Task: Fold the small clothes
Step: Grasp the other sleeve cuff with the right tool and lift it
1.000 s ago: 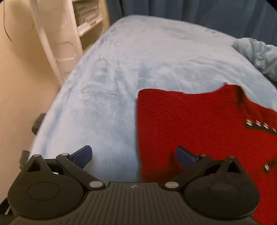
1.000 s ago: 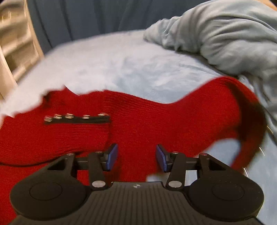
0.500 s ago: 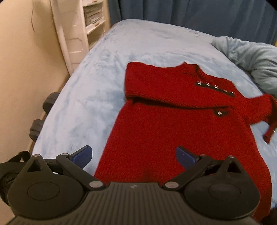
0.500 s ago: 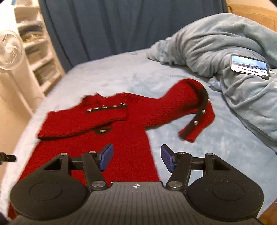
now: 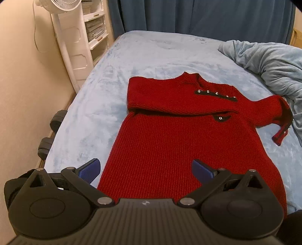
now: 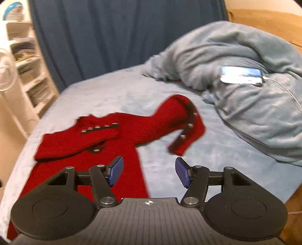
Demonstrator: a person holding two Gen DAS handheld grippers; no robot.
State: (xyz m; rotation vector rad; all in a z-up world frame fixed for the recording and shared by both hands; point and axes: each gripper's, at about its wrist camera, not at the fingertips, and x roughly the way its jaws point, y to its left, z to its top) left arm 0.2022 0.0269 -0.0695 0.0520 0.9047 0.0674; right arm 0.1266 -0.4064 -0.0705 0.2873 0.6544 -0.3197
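Observation:
A small red knit sweater (image 5: pixel 177 139) lies flat on the light blue bed (image 5: pixel 151 56). Its left sleeve is folded across the chest, and a black strip with silver buttons shows near the collar. The right sleeve (image 6: pixel 179 120) sticks out toward the rumpled blanket, its black-trimmed cuff turned down. My left gripper (image 5: pixel 145 169) hovers open above the sweater's hem with nothing between its blue pads. My right gripper (image 6: pixel 149 173) is also open and empty, above the sweater's right edge, short of the loose sleeve.
A rumpled blue-grey blanket (image 6: pixel 245 90) fills the right side of the bed, with a lit phone (image 6: pixel 241 75) and its cable on top. A white fan (image 5: pixel 64 28) and a shelf unit stand at the left by the wall. Dark curtains (image 5: pixel 198 17) hang behind the bed.
Both grippers have pulled back and up from the sweater, so the whole garment now shows. The left sleeve lies folded over the chest. The right gripper's jaws opened wider.

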